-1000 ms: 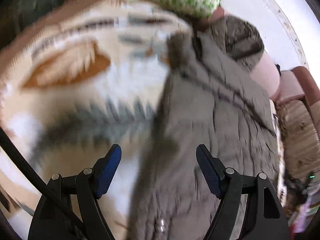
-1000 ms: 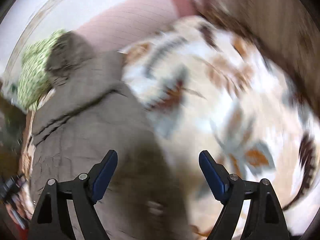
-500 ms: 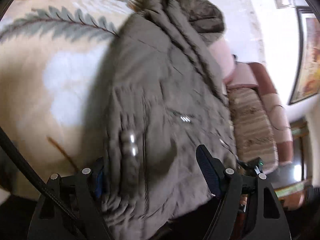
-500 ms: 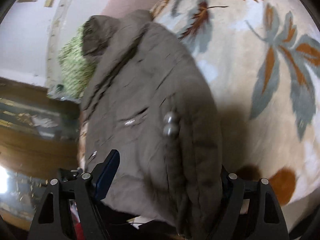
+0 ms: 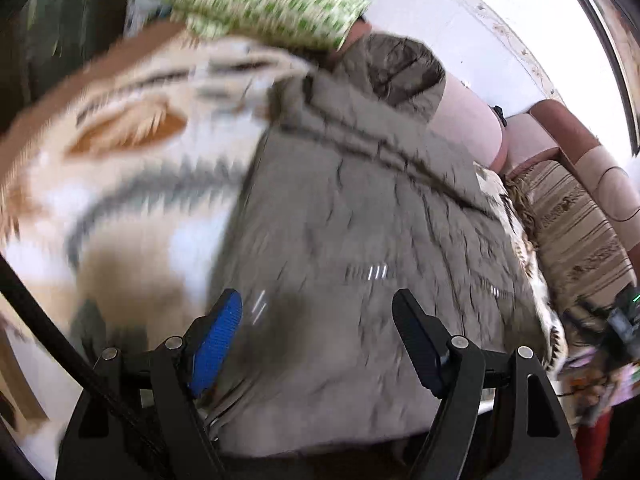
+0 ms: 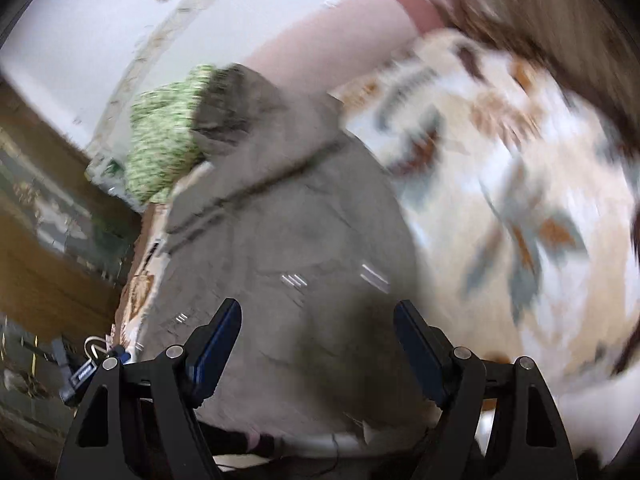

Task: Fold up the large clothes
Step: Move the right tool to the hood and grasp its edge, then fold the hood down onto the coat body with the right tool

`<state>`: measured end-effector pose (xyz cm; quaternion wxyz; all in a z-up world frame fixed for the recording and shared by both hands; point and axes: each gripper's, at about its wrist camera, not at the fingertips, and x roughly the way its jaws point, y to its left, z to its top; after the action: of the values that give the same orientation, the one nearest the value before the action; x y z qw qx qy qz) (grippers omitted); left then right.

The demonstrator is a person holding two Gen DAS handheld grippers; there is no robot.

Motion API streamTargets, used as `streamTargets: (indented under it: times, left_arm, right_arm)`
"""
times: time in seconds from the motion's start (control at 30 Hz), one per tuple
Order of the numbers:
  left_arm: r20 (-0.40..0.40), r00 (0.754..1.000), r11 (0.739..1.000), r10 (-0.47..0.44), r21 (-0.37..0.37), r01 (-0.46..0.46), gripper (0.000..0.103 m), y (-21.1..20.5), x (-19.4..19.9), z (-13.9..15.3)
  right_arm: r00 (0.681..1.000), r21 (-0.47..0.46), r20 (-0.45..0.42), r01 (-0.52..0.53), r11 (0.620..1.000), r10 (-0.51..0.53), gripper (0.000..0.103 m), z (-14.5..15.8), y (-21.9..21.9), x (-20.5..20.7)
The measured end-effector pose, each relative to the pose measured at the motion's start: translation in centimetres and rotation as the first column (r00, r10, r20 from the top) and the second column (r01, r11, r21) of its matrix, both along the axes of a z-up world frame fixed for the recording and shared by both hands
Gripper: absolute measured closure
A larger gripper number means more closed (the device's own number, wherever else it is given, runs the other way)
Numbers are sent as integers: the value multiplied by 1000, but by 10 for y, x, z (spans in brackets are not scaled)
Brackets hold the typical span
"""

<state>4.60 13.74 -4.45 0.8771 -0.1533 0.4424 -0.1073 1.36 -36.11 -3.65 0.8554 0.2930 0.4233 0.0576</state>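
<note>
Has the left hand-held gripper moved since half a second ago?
Yes. The left hand-held gripper has pulled back from the grey jacket: its hem no longer lies between the fingers.

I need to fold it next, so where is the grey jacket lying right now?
The grey jacket lies spread on the leaf-patterned blanket, its hood beside the green checked pillow; in the right wrist view it fills the centre-left.

Bright daylight, heavy motion blur, fisheye-warped edges
</note>
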Motion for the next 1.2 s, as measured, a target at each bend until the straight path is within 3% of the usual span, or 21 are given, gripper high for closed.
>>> streamTargets:
  times: [0.07,0.2,0.37,0.43,0.53,0.6,0.73,0.83,1.03,1.2]
  left_arm:
    - [24,1000,1000,-8,26,7,27,-14,24,14]
    - [74,997,995,-7,101,-1,27,-52,81,23]
    - [103,995,987,9,156,-25,27,-74,136,5]
    - [107,994,986,8,165,-26,27,-73,145,-7]
    - [56,998,989,24,146,-32,27,-66,161,-30]
    - [4,1000,995,21,99,-22,27,-60,169,-42]
    - [-47,998,998,40,47,-38,27,-48,181,-57]
    - [-83,996,999,36,18,-35,27,-45,185,-65]
    - [-75,997,999,5,45,-1,27,-51,183,-67]
    - [-84,996,998,-6,57,11,27,-52,187,-72]
  right_arm:
    - [998,-32,41,-36,999,37,20,24,18,26]
    - [989,-152,116,-73,986,91,20,71,69,117]
    - [984,-282,158,-30,959,77,20,104,113,228]
    - [985,-371,158,1,929,62,20,111,131,285]
    - [988,-444,142,16,896,53,20,113,146,350]
    - [990,-519,134,35,854,41,20,109,157,397]
    - [993,-586,114,34,809,40,20,95,171,471]
    - [996,-673,88,37,739,30,20,78,178,518]
    - [995,-754,95,50,655,33,20,63,178,580]
    - [994,-765,50,-24,644,97,18,47,180,610]
